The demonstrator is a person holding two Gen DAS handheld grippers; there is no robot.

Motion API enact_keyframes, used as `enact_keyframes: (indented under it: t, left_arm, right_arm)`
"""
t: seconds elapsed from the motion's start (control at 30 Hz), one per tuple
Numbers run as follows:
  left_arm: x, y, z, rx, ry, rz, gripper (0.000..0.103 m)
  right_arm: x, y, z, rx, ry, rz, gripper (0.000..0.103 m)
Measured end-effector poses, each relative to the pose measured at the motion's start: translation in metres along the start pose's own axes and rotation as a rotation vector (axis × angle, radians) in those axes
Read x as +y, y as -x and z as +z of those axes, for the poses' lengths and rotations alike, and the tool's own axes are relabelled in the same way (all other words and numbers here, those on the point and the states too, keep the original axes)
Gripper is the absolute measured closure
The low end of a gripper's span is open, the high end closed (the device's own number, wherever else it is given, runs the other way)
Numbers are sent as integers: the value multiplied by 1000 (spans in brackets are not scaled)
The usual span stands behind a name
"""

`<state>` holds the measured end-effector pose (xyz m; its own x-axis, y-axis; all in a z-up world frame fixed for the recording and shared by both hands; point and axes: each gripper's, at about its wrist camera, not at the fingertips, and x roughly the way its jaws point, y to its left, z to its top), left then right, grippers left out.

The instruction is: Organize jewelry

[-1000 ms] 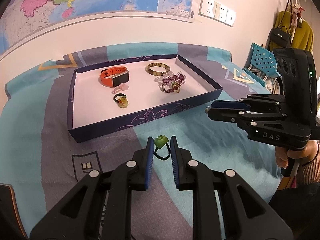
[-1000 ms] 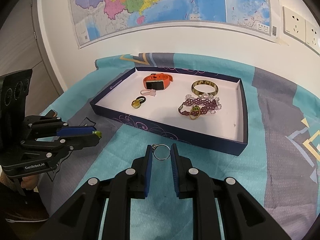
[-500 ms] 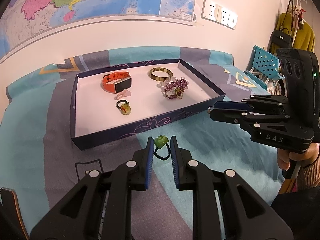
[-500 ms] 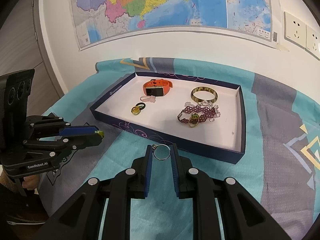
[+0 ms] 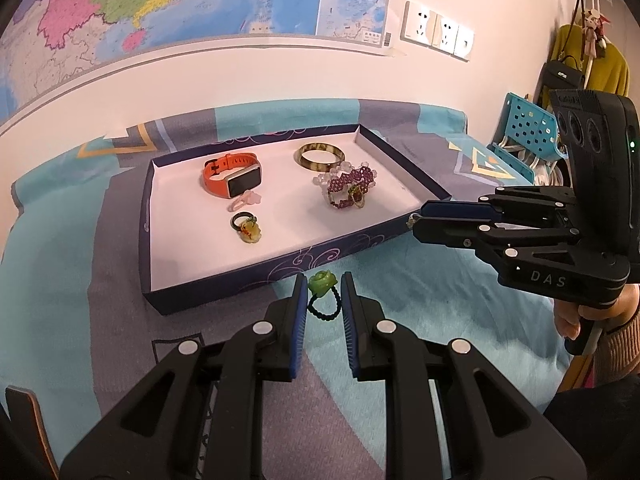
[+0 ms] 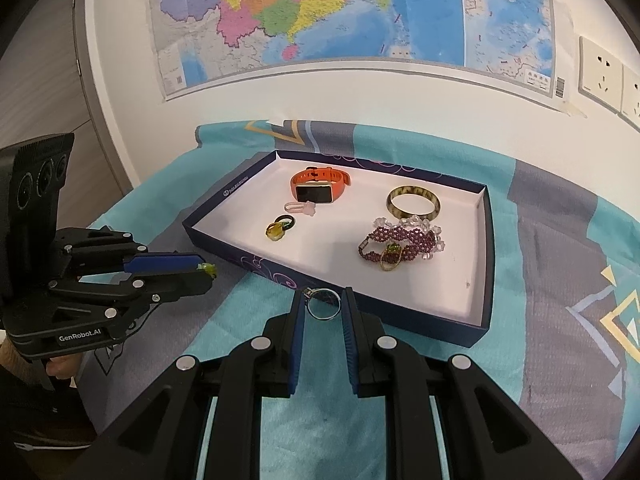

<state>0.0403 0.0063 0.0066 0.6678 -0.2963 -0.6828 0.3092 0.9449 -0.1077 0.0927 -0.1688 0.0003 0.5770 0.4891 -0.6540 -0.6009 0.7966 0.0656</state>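
Observation:
My left gripper is shut on a black beaded ring with a green flower, held above the cloth just before the near wall of the dark blue tray. My right gripper is shut on a thin silver ring, also just before the tray's near wall. The tray holds an orange watch, a brown bangle, a purple bead bracelet, a pink ring and a black ring with an amber stone.
The table has a teal and grey patterned cloth. A white wall with a map and sockets is behind. A blue chair and hanging clothes stand at the far right of the left wrist view.
Both grippers have risen and drawn back a little from the tray, each still holding its ring.

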Motion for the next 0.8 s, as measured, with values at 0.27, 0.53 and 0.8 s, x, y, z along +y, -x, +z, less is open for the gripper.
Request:
enact_keyframes:
  t: [0.27,0.53,0.8]
  left_arm:
    - [1,0,5,-9,-2,8,86]
    - [4,0,11,-19,4,20,86]
    - [8,-3,18,-26,8,27,86]
  right_arm:
    - [-1,-2,3,-3,2,-5,86]
    - [-4,-4,7,-10,0,-5,86]
    - [-7,-6,11,-13,1,-10,86]
